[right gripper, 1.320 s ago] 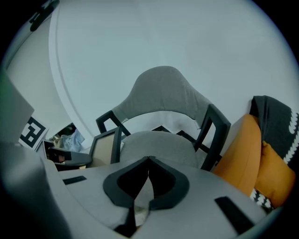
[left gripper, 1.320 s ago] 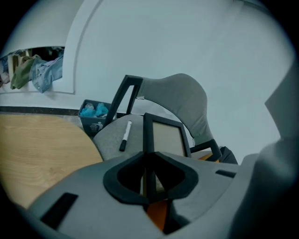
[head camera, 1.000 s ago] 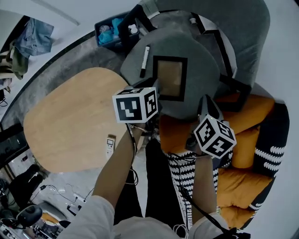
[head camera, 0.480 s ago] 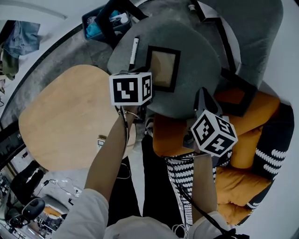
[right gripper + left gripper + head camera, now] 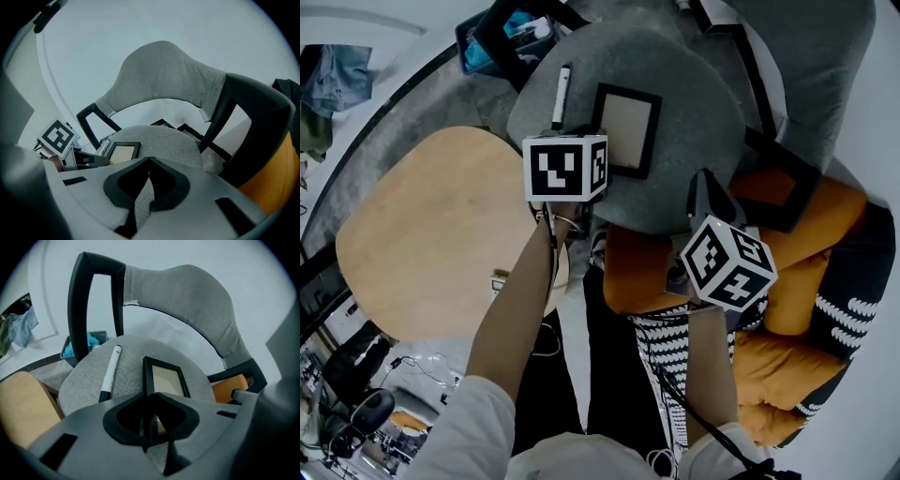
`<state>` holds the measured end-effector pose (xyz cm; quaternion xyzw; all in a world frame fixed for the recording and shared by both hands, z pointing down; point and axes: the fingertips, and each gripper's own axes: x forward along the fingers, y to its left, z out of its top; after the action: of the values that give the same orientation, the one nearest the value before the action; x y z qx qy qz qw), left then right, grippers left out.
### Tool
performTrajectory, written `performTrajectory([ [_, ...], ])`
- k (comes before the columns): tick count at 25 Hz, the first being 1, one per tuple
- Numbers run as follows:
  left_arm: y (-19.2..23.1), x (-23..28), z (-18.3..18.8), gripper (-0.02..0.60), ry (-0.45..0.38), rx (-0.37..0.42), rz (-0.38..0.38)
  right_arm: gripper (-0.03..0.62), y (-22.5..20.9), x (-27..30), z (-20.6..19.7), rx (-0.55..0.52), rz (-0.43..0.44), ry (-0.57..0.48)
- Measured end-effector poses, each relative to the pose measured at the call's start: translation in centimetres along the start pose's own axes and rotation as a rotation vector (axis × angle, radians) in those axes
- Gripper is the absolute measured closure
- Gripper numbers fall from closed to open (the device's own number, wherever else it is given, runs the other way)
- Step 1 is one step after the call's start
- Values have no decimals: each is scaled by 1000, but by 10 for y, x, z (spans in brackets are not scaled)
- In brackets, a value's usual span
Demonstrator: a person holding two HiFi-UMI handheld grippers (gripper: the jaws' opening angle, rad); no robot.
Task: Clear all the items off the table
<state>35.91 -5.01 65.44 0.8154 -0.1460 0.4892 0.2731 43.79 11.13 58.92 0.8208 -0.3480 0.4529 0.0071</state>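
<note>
Fingers (image 5: pixel 123 420) of the left gripper (image 5: pixel 150 397) clench the black rectangular picture frame (image 5: pixel 166 380) by its edge on the grey fabric chair seat (image 5: pixel 89 380); the right gripper (image 5: pixel 149 159) is pinched together, empty. Dragging the frame sideways could roll the white marker (image 5: pixel 110 371) just beside it off the seat.

A big grey chair (image 5: pixel 694 103) stands near the top of the head view. It has a round soft seat, a tall curved back and black arms (image 5: pixel 77 301) shaped like loops. Behind the chair, on the floor, sits a dark box (image 5: pixel 474 56) with blue things inside. To the right lie fat orange cushions (image 5: pixel 816 225), and beside them is a black cushion with white squiggles (image 5: pixel 853 309). Some clothes (image 5: pixel 342 80) hang far off at the top left. Thin wires (image 5: pixel 422 370) lie in a tangle on the pale floor at the bottom left. The wall behind the chair is plain white.
</note>
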Motion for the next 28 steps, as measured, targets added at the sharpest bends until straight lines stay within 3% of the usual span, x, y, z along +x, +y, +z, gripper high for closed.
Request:
performTrajectory([
  [16, -2, -32, 2, 502, -79, -37, -5, 569, 10, -13, 0, -23, -8, -10],
  [28, 21, -133, -28, 503, -185, -103, -22, 569, 73, -51, -9, -67, 9, -9],
])
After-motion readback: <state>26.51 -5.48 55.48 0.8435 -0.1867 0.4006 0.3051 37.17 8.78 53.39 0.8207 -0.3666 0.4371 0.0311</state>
